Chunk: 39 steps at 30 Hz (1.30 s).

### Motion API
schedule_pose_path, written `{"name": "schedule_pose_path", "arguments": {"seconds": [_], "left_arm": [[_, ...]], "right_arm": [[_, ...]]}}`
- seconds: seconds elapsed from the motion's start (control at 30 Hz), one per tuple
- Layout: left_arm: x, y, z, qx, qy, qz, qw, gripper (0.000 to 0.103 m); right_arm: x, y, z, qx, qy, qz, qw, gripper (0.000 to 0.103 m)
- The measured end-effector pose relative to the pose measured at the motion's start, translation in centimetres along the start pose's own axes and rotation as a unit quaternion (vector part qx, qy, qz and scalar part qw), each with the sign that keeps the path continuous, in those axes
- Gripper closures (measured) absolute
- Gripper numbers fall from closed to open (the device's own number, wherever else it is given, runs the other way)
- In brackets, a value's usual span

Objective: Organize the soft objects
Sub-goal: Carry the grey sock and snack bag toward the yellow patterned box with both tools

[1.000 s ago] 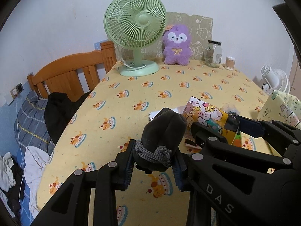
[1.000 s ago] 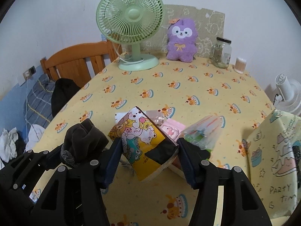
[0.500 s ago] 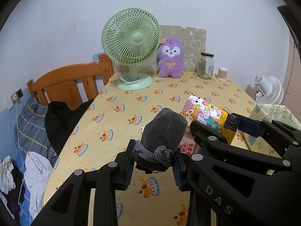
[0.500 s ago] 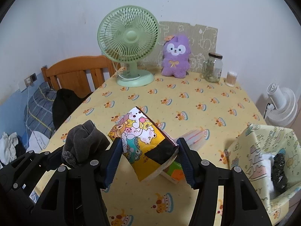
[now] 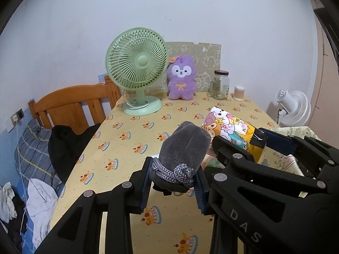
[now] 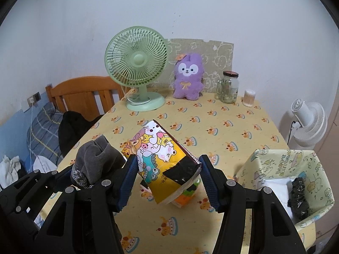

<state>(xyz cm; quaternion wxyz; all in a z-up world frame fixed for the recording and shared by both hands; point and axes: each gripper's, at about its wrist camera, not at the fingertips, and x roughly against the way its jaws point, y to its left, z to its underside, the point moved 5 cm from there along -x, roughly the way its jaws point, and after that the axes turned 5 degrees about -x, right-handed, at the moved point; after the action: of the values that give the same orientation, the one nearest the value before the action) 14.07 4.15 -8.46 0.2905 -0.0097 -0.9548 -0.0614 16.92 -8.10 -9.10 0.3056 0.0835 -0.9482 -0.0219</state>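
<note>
While both tools are held above the tabletop (image 6: 243,131), the scene reads so:

Left tool (image 5: 172,182): pinching a grey drawstring pouch (image 5: 182,150) by its tied neck; the pouch is clear of the tabletop, at near centre of the left view.
Right tool (image 6: 167,178): pressed on both sides of a cartoon-printed pack (image 6: 163,160), tilted, clear of the tabletop, just right of the pouch.
Under the pack: a green and orange packet (image 6: 186,194), mostly hidden.
Near right: a fabric bin (image 6: 275,163) with yellow print, holding something white and a black bundle (image 6: 298,199).
Far edge of tabletop: green fan (image 6: 136,63), purple plush (image 6: 188,74) against a printed board, glass jar (image 6: 228,86), small tub of swabs (image 6: 249,98).
Left: a wooden headboard (image 5: 70,103) and a bed with checked bedding.
Far right: a white fan (image 6: 307,122) beyond the tabletop.
</note>
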Motion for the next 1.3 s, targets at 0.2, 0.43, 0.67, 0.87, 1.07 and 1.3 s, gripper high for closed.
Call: {"name": "schedule_pose_path", "arguments": {"seconds": [0.2,0.43,0.67,0.87,1.07,1.3], "left_arm": [[0.7,-1.7,-0.9,-0.011,-0.009,0.012,0.9998,0.067],[1.3,-3.5,-2.0,-0.020,-0.021,0.020,0.9994,0.067],[1.4,-5.4,-3.1,-0.027,-0.031,0.028,0.9988,0.067],[1.3,-7.4,-4.0,-0.037,-0.039,0.038,0.9978,0.067],[1.1,-9.4,-4.8,-0.045,-0.046,0.050,0.9967,0.067],[0.8,-11.8,-5.3,-0.055,-0.050,0.067,0.9950,0.067]], "right_arm": [[1.2,-1.5,-0.5,-0.008,-0.012,0.003,1.000,0.042],[2.3,-3.4,-1.3,-0.015,-0.029,0.011,0.999,0.042],[3.2,-5.2,-1.9,-0.023,-0.041,0.019,0.999,0.042],[3.8,-7.1,-2.2,-0.030,-0.051,0.029,0.998,0.042],[4.3,-9.3,-2.7,-0.038,-0.060,0.042,0.997,0.042],[4.8,-11.9,-2.7,-0.048,-0.065,0.058,0.995,0.042]]}}
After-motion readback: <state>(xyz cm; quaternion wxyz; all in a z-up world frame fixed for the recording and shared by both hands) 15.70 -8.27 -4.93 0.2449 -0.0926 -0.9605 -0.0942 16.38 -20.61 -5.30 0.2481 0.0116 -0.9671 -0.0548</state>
